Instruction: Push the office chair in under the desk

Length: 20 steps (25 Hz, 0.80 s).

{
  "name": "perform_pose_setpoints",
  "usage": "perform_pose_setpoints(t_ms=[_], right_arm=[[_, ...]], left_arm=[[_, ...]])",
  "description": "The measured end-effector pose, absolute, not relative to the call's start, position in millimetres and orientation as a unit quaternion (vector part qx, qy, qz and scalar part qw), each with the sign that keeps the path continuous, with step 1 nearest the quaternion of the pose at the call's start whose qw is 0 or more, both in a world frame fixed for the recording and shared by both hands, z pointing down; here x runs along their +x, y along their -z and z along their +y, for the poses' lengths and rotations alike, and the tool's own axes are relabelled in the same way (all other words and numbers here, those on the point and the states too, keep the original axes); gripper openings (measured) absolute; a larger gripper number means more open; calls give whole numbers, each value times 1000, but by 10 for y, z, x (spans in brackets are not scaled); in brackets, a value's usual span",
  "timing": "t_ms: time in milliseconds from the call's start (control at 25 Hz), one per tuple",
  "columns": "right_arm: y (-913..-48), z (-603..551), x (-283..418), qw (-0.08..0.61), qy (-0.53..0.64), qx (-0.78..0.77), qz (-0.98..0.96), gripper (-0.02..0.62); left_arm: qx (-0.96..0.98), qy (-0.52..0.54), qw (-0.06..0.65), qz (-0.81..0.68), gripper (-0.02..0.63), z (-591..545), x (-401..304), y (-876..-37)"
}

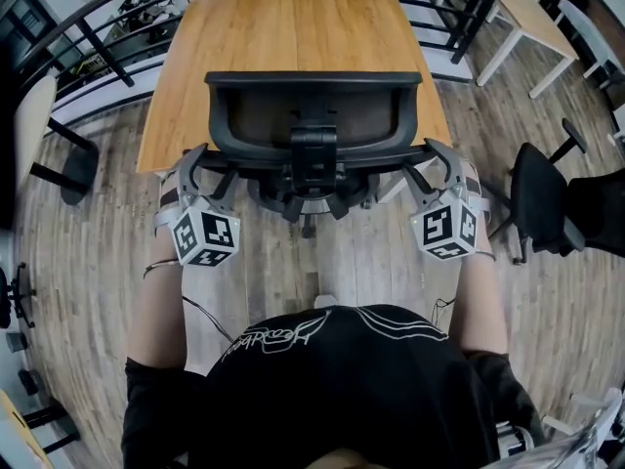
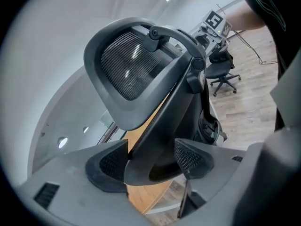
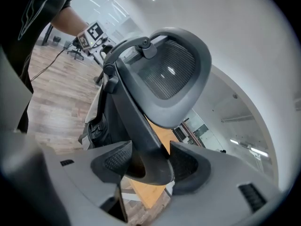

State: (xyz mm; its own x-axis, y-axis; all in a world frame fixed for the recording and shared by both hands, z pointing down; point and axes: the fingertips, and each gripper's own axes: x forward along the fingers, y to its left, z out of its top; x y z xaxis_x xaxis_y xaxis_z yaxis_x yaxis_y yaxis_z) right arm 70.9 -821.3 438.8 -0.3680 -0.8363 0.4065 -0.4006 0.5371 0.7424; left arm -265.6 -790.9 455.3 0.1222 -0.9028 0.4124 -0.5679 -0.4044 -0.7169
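Note:
The black mesh office chair (image 1: 312, 115) stands tucked against the near edge of the wooden desk (image 1: 293, 27), its backrest facing me. My left gripper (image 1: 200, 159) is at the left end of the back's lower frame and my right gripper (image 1: 437, 159) at the right end. In the left gripper view the chair (image 2: 127, 69) has its frame bar between the jaws of the left gripper (image 2: 150, 159), with a gap at one pad: open. In the right gripper view the bar of the chair (image 3: 169, 74) fills the gap of the right gripper (image 3: 150, 163), pads pressing on it.
A second black chair (image 1: 542, 198) stands on the wood floor at the right. A white table (image 1: 532, 22) is at the back right, a dark railing (image 1: 117, 27) runs behind the desk, and a black stand (image 1: 68, 164) sits at the left.

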Motion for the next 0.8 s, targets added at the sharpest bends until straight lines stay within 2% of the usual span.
perform_pose_setpoints(t_ms=[280,560,800], right_arm=[[-4105,-7791,816,338,200,438,-809,258],[-3737,-7026,405,179,66,416,-889,258],[-3364,-6223,-42,103,11,370,-923,239]], left_arm=[[-749,385,157,515,287,-7628,-2793,-4403],[-803,283,88,518,287,-7020,-2750,-4069],[-848,200,30,490,285,-6242,-2590,-3666]])
